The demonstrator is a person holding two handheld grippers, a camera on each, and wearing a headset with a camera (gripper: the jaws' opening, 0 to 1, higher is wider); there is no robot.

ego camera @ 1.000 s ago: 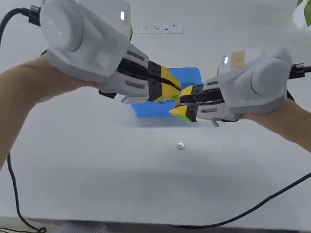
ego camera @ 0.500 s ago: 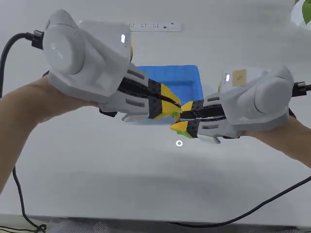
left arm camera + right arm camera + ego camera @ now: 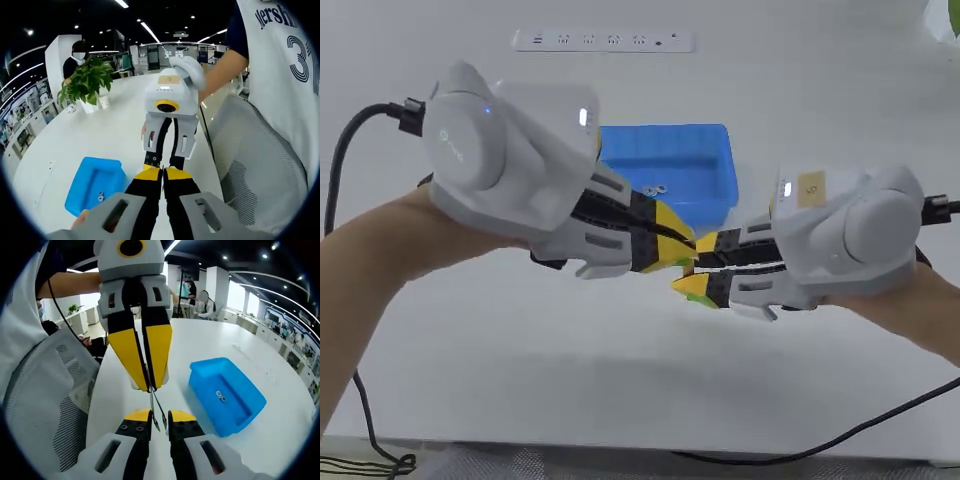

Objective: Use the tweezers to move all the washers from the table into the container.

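The left gripper point(image 3: 150, 381) has its jaws pinched on the tweezers point(image 3: 152, 407) — their tips hang in the narrow gap between the jaws of the right gripper point(image 3: 160, 416). Whether those jaws press the tips, I cannot tell. Two washers point(image 3: 218, 393) lie in the container point(image 3: 202, 390) — off to the right of the right jaws.

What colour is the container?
The container is blue; the right gripper view shows it best.

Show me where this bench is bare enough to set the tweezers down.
Bare table lies between the left tool, the right tool and the near edge, and again between the blue container and the power strip. It is crowded where both tools meet around the tweezers, near the container.
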